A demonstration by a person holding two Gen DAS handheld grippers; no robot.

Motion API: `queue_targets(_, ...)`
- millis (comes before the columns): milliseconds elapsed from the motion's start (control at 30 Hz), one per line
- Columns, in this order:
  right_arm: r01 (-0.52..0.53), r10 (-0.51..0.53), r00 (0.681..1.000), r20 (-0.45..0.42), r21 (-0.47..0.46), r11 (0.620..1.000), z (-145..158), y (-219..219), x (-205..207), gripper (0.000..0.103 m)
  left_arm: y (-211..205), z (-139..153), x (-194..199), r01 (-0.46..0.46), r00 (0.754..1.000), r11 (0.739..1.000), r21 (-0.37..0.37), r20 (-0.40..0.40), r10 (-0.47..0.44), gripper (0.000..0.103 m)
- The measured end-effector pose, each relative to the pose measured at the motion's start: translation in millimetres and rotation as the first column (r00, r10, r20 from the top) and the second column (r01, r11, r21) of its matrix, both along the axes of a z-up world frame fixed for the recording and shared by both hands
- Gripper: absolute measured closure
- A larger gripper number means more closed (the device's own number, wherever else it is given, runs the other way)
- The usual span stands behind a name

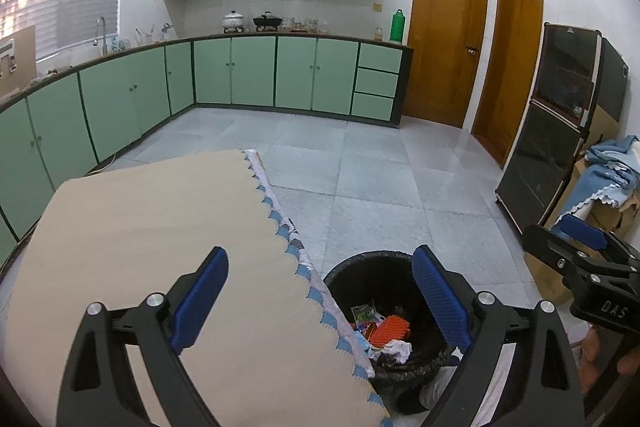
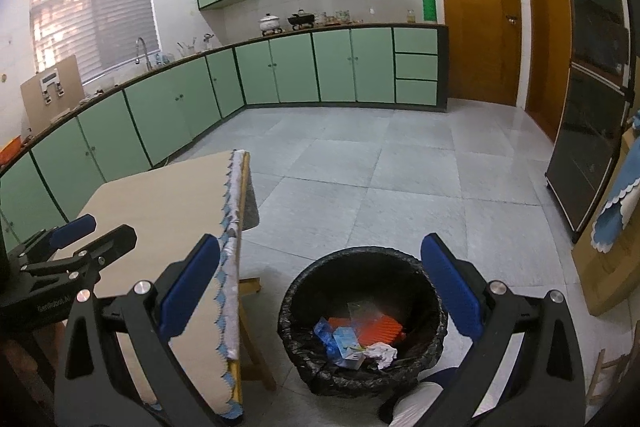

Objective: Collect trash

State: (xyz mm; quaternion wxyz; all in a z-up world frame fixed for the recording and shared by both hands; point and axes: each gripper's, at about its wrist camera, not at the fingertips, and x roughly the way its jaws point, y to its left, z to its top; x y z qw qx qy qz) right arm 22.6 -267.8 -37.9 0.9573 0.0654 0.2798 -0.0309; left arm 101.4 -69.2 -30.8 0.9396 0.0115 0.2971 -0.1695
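A black bin with a black liner stands on the floor right of the table; it also shows in the right wrist view. Inside lie an orange ridged piece, blue wrappers, a small carton and crumpled white paper. My left gripper is open and empty, above the table's right edge and the bin. My right gripper is open and empty above the bin. Each gripper shows in the other's view: the right one, the left one.
The table has a beige cloth with a blue scalloped edge. Green cabinets run along the left and far walls. A dark glass cabinet and a box with blue cloth stand at right. Tiled floor lies ahead.
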Motion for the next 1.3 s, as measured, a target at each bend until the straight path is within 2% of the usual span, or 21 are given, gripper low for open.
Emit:
queue_targets(433,-0.028,0.029,0.999,0.037,-0.02,0.999,13.1,18.6,-18.4,0.005,18.8,15.0,-25.3,-0.029,0.999,0.999,-0.013,0.031,0.029,0.012)
queue_targets(1300,-0.055,0.056,0.997,0.049,-0.036,0.998,17.3,32.1,-18.4,0.005,28.4,16.9,-27.5,-0.048,0.998,0.999,-0.013,0.049,0.049,0.012)
